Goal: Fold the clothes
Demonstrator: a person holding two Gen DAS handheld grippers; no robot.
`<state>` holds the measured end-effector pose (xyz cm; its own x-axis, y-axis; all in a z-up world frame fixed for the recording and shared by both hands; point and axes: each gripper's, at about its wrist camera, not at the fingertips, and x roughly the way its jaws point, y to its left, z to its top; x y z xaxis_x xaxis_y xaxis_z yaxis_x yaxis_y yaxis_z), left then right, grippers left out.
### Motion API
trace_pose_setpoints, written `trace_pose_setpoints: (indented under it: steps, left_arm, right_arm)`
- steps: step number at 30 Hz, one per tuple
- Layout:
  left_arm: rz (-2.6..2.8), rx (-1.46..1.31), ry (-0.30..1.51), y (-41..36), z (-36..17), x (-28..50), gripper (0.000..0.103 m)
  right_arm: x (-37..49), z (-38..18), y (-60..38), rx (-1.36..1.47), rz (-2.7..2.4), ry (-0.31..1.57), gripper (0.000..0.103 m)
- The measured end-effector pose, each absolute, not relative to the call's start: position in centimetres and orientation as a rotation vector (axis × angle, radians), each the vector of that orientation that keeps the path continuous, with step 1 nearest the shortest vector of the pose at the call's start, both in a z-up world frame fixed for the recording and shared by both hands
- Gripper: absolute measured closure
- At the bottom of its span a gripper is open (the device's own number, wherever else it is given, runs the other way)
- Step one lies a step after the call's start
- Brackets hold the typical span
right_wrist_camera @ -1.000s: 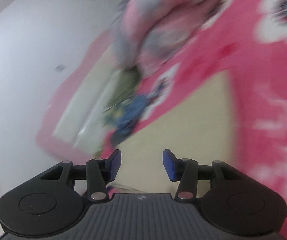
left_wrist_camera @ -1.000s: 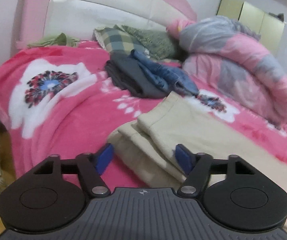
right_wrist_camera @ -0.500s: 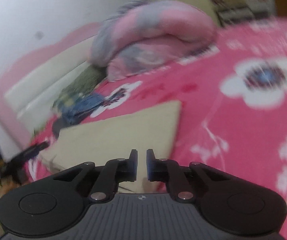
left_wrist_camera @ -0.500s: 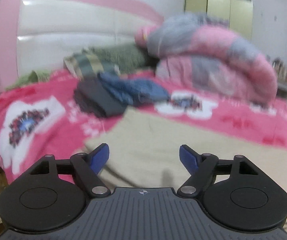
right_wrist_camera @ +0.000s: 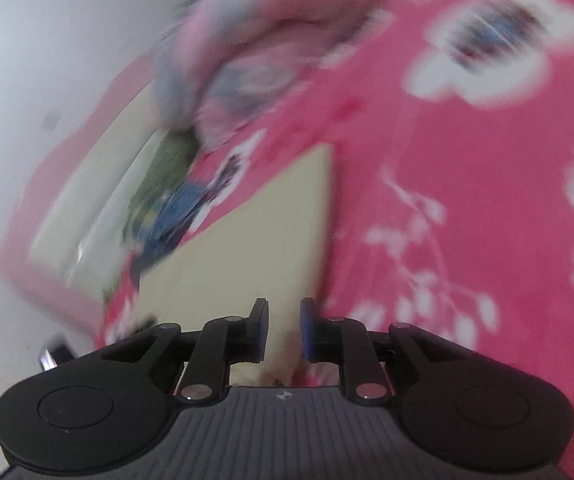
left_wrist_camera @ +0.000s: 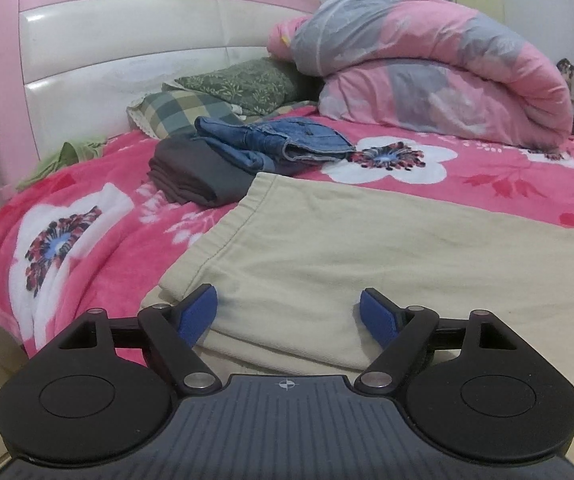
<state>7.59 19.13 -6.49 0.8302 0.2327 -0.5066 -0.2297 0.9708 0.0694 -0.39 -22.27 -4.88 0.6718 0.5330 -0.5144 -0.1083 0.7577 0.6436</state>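
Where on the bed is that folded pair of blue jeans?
In the left wrist view the folded blue denim jeans lie left of centre on the pink floral blanket, leaning on a folded dark grey garment, just before the checked pillow.

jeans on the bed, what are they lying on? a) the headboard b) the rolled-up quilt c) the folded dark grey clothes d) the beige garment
c: in the left wrist view the jeans lie partly on top of the folded dark grey clothes, behind the spread beige garment and well apart from the rolled-up quilt.
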Motion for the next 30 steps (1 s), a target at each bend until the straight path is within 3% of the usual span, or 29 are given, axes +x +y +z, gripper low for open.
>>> trace_pose_setpoints:
  steps: [3,8,21,30]
  left_arm:
    - [0.252,0.016,0.538,18.9,-6.6,7.7,0.023]
    - [0.252,0.019,0.543,18.8,-6.6,7.8,0.022]
    - [0.236,-0.006,0.543,19.3,-6.6,7.9,0.021]
    - [0.237,-0.003,0.540,19.1,-6.8,7.9,0.019]
  right_arm:
    - [-1.7,-3.2,-18.9,0.313,0.401,0.721,0.083]
    - [-3.5,-3.8,-16.0,0.231,0.358,0.703,0.067]
    - [-6.1,-5.8,-9.3,-0.302,0.231,0.582,0.063]
    - [-4.5,-6.5,-8.5,-0.336,0.131,0.582,0.061]
